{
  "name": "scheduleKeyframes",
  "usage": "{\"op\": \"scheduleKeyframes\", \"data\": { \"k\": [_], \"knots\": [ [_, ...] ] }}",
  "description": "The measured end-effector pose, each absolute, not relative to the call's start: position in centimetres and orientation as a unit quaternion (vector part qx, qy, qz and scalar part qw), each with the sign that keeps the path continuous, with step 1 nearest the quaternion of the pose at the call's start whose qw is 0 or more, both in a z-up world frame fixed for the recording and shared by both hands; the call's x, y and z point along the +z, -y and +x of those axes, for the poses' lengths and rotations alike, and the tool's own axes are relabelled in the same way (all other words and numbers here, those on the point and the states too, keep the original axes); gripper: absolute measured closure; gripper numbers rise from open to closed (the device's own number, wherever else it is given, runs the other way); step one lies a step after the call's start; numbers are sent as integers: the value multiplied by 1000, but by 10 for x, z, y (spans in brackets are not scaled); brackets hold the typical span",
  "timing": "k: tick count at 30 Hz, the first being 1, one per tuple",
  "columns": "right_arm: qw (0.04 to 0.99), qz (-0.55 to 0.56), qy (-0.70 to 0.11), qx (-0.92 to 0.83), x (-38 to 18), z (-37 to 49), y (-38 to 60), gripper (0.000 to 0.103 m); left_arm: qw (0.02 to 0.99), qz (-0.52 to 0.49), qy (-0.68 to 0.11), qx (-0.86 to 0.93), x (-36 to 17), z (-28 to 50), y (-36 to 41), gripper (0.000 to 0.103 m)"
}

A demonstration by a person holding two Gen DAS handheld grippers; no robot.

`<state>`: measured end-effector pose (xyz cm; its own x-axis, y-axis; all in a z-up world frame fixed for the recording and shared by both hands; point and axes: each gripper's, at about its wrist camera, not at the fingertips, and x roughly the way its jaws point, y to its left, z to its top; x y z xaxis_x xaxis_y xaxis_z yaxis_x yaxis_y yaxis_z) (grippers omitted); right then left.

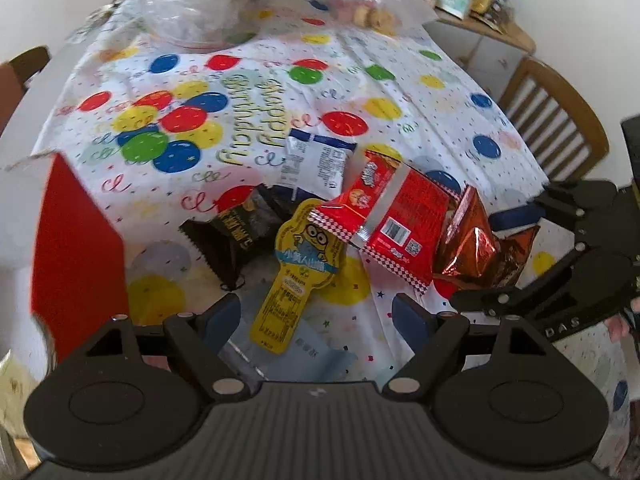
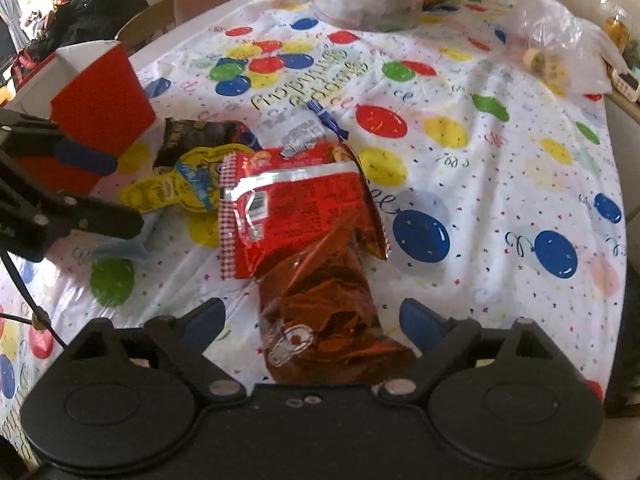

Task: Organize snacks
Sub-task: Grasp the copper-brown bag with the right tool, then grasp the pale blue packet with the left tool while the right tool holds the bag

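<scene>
Both jaws gape: the left hand-held gripper (image 1: pixel 316 316) hovers over the yellow packet (image 1: pixel 298 264); the right hand-held gripper (image 2: pixel 312 320) straddles the copper foil bag (image 2: pixel 324 312); snacks heap mid-surface (image 2: pixel 500 168), right of the red box (image 2: pixel 100 108).

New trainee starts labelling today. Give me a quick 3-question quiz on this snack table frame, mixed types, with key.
1. True or false: the right gripper is shut on the copper foil bag.
2. Which snack lies partly on top of the yellow Minion packet?
A. white and blue packet
B. red checkered-edge packet
C. black packet
3. Fill in: the box standing on the tablecloth by the left gripper has a ___ side.

Key:
1. False; its jaws are open, with the bag lying between them.
2. B
3. red
</scene>
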<state>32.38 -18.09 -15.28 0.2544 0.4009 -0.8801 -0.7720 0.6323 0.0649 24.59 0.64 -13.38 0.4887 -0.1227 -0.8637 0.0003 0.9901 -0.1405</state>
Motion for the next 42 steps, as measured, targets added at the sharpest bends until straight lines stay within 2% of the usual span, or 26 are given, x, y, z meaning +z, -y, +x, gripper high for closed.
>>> {"op": "scheduleKeyframes", "data": {
  "k": [6,15,30,32,34,36,39,42],
  "knots": [
    [761,-200,-484,384,-163,328,181,29,851,-47,-521,-39,-148,259,-6,20],
    [764,-185,-482,387,-160,324,187,45,844,-55,-534,-8,-153,263,-11,21],
    [775,-142,-469,399,-138,305,194,46,802,-157,-546,182,-172,244,-18,22],
    [777,-140,-468,397,-136,304,195,46,801,-149,-549,186,-172,243,-15,26],
    [778,-139,-469,394,-134,303,196,46,801,-145,-550,187,-171,242,-13,34],
    [780,-135,-470,391,-132,300,197,46,802,-140,-550,186,-169,241,-10,46],
    [780,-131,-472,389,-129,296,200,46,803,-136,-551,183,-167,238,-8,55],
    [781,-129,-473,386,-125,290,202,46,801,-139,-553,180,-167,234,-11,56]
  ]
}}
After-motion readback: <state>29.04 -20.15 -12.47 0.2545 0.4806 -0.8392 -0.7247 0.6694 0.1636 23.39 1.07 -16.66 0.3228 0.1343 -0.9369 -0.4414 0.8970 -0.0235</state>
